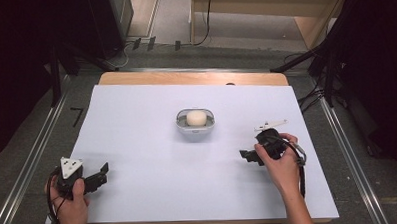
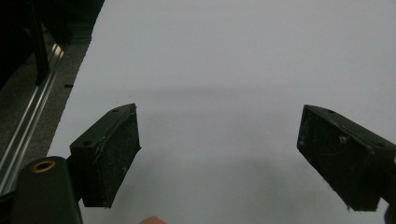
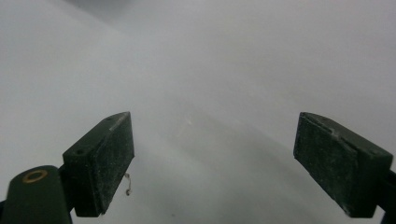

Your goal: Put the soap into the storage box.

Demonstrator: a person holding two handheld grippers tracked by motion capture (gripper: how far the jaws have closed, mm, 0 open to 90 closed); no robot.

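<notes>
Your left gripper [image 1: 101, 174] sits low at the near left corner of the table [image 1: 137, 144], at the edge of the white sheet, your hand [image 1: 72, 209] wrapped round its body. Its fingers [image 2: 109, 154] stand wide apart, nothing between them; in the left gripper view they frame bare white surface, with the sheet's edge and a metal rail [image 2: 28, 126] off to their left.

Mid-table, a small grey bowl [image 1: 196, 129] with a rounded pale lump [image 1: 195, 118] sitting inside it. It stands well apart from both grippers, farther out across the table than either.

Your right gripper [image 1: 249, 155] rests near the right side of the sheet, pointing left, your right hand [image 1: 281, 166] gripping it from behind. Fingers [image 3: 100, 161] spread wide here too, holding nothing; the right gripper view shows plain white sheet between them.
</notes>
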